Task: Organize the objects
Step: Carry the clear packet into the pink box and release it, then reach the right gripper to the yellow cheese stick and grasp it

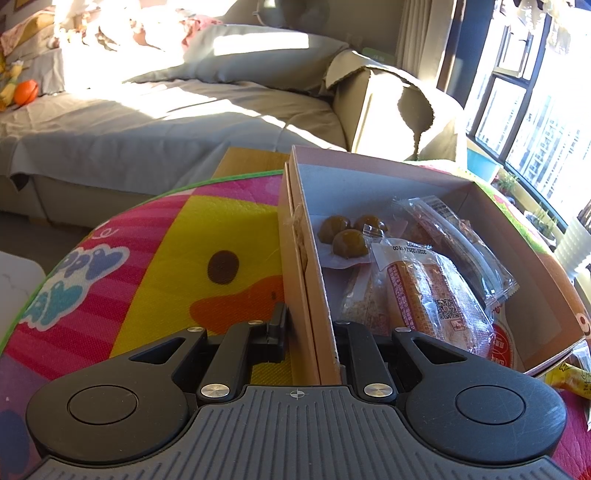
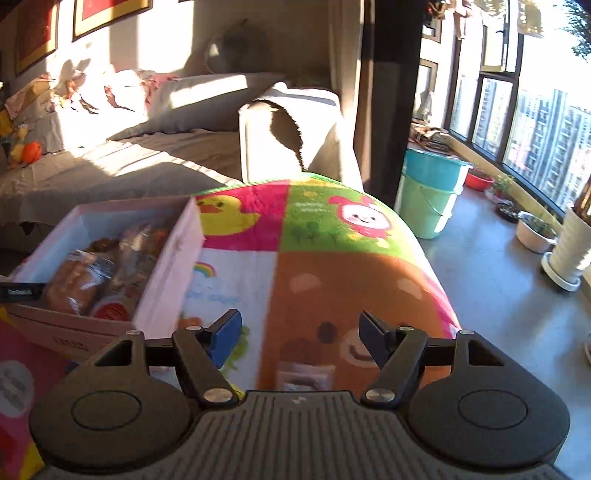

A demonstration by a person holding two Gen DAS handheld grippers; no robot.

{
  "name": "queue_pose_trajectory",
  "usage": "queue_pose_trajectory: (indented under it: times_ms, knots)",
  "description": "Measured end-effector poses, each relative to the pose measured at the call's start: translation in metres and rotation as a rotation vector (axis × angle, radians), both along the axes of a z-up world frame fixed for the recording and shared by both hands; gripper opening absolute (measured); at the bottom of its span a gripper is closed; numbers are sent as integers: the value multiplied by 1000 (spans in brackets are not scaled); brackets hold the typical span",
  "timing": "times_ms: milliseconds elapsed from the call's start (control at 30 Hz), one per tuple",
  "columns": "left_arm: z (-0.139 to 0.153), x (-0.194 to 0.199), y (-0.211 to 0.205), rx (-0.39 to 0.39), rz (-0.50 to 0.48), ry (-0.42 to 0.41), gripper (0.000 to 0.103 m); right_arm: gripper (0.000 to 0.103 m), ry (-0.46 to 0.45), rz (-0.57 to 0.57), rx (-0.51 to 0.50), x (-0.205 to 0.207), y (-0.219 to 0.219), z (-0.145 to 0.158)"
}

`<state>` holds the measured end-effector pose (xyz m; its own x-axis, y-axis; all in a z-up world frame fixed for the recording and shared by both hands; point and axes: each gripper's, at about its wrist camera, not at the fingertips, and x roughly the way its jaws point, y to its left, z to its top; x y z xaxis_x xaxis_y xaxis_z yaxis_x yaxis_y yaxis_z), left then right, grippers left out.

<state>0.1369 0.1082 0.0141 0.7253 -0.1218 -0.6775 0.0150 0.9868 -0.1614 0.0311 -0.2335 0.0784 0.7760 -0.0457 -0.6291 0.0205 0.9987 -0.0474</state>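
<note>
Home living room: grey-covered sofa [image 1: 155, 122] with cushions, framed pictures [image 2: 107, 14] on wall, cartoon play mat [image 2: 332, 258], plastic buckets [image 2: 432, 192] and potted plants [image 2: 535, 229] by large window [image 2: 535, 122] facing apartment towers.

Left gripper [image 1: 309, 325]: grey ribbed housing at the near edge, with a small crosshair mark at its centre. Two black rounded shells flank it, each bearing a raised disc. Black link arms run forward from silver pivot screws (smaller screws sit at the far ends) to black fingers [image 1: 277, 325].

Right gripper [image 2: 300, 334]: same build, with a grey ribbed housing, black shells with discs, and silver screws on the link arms. The left pad [image 2: 225, 338] has a blue face; the right pad [image 2: 371, 339] appears dark, in shadow.
</note>
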Motion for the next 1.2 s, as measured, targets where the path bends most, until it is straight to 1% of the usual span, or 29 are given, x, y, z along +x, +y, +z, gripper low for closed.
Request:
queue_pose_trajectory:
  times_ms: [133, 233, 300, 467, 600, 733, 900, 1067, 1200]
  knots:
    - [0, 0, 0, 0, -1, 0, 16, 72, 51, -133, -13, -9, -34, -19]
    - [0, 0, 0, 0, -1, 0, 16, 72, 69, -179, -2, -12, -46, -28]
    - [0, 0, 0, 1, -1, 1, 16, 72, 81, -183, -7, -12, -46, -33]
    - [0, 0, 0, 0, -1, 0, 16, 74, 108, -130, -45, -14, -35, -40]
    - [0, 0, 0, -1, 0, 0, 16, 76, 136, -87, -32, -16, -27, -42]
    - [0, 0, 0, 0, -1, 1, 16, 80, 146, -44, -53, -21, -15, -47]
    - [0, 0, 0, 0, -1, 0, 16, 81, 170, 12, -9, -27, -4, -46]
    - [0, 0, 0, -1, -1, 1, 16, 81, 157, 80, 10, -32, 10, -41]
    - [0, 1, 0, 0, -1, 1, 16, 83, 127, 118, 8, -37, 19, -32]
